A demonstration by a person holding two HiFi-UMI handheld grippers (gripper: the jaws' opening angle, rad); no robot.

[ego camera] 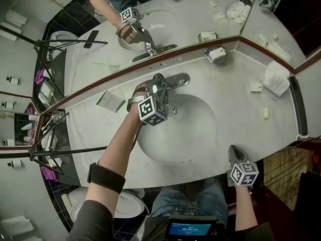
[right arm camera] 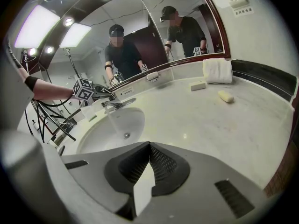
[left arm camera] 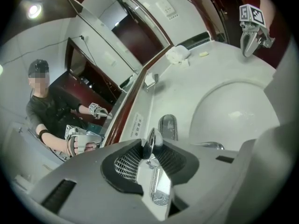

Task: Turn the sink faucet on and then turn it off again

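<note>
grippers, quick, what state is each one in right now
left gripper: jaws closed on the faucet handle
right gripper: jaws shut, holding nothing

Pale tabletop (ego camera: 251, 139) with an inset sink basin (ego camera: 195, 129).
On it: faucet (ego camera: 178, 79), folded towel (ego camera: 277, 78), soap bar (ego camera: 266, 113), small packet (ego camera: 256, 87), soap dish (ego camera: 216, 54), card (ego camera: 110, 101).

Faucet (ego camera: 179, 79): I see glossy chromed metal.
Counter (ego camera: 235, 115): smooth, pale, faintly glossy.
Towel (right arm camera: 217, 70): soft white cloth, I reckon.
</note>
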